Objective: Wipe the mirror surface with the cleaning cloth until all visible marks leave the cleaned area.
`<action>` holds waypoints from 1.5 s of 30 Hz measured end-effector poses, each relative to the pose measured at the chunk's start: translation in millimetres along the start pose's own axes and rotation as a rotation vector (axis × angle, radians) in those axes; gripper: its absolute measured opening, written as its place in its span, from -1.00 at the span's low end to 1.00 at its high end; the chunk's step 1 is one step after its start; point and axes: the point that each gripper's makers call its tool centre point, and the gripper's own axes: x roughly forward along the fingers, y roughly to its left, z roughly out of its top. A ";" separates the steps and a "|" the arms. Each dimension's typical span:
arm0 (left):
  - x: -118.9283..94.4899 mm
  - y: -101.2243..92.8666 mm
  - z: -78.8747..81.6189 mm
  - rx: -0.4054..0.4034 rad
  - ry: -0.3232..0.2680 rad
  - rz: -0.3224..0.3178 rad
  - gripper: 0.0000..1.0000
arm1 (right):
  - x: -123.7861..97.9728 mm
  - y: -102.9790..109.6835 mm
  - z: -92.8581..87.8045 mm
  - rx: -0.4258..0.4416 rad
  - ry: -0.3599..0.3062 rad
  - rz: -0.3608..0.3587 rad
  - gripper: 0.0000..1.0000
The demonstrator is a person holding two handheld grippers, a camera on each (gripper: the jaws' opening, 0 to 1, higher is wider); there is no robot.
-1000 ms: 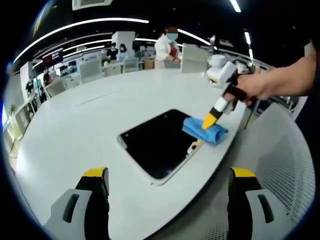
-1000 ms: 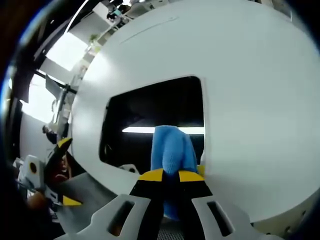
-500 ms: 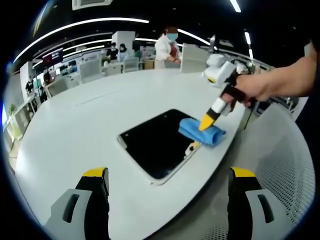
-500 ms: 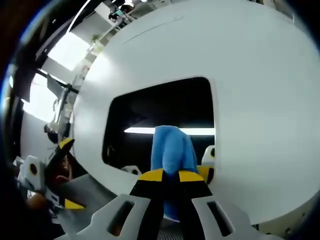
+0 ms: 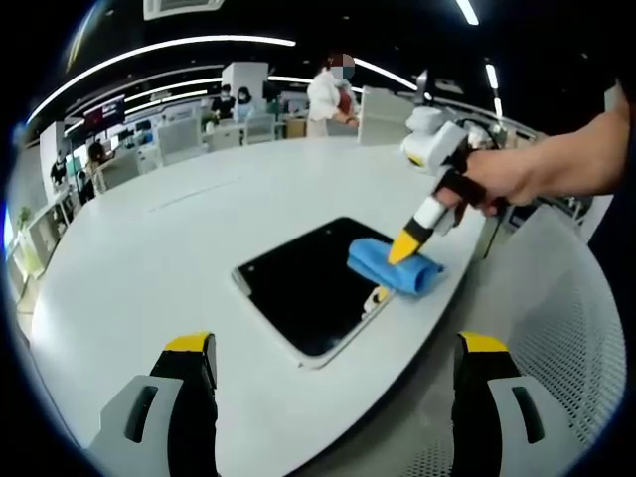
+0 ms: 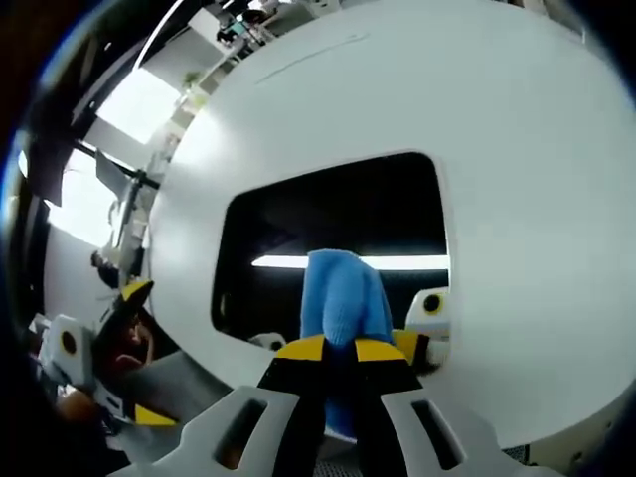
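Right gripper [image 6: 338,350], clenched on my blue cleaning cloth [image 6: 343,298], presses it onto the dark mirror [image 5: 313,283] lying on the white worktop [image 5: 159,248], while my left gripper [image 5: 333,397] hangs released.

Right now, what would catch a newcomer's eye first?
The blue cleaning cloth, clamped in the right gripper, pressed on the dark mirror near its edge on the white table. The left gripper hovers open in front.
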 end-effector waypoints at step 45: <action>0.6 -2.3 -3.6 0.009 0.020 -0.011 1.00 | 23.3 51.2 -3.0 -0.031 0.028 0.053 -0.94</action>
